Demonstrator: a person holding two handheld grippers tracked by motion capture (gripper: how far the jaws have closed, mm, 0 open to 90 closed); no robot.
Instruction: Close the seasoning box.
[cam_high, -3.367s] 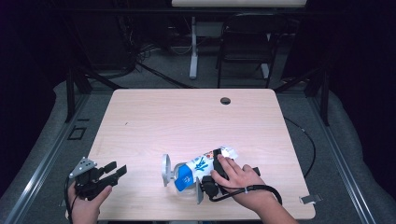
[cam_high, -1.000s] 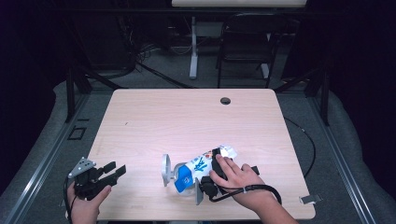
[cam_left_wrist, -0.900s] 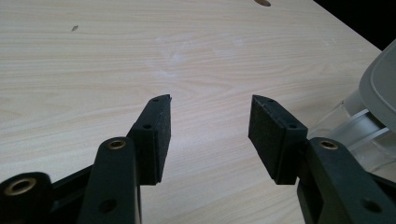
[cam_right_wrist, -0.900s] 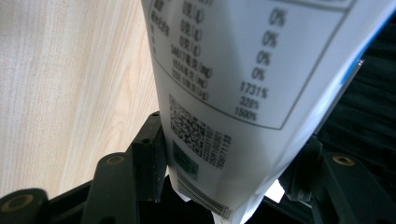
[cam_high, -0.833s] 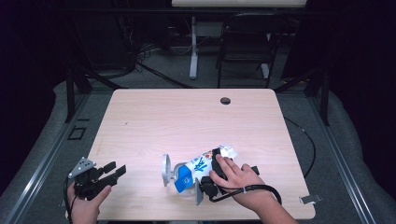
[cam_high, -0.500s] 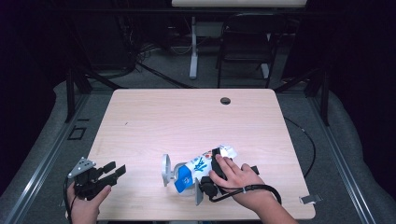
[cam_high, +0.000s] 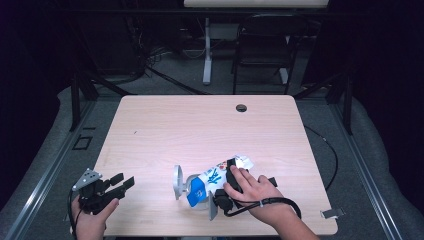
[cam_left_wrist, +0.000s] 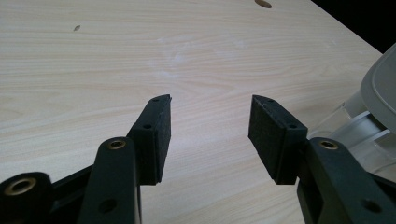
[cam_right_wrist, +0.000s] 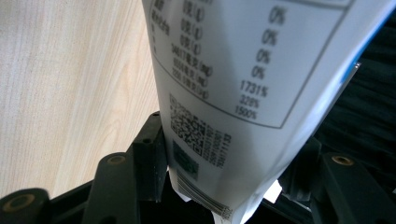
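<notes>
Right claw, jaws set wide, clamped on the base of a white-and-blue pouch that lies near the front edge of the wooden tabletop, its mouth at a clear jar with a grey lid. Left claw hovers open and empty at the front-left corner.

the high view looks forward and down from above the near edge of the table, taking in its whole top and the floor past the far edge. the left gripper view sits low near the front left corner, facing across the bare wood. the right gripper view is pressed close to a printed packet; both share the tabletop with the high view.
</notes>
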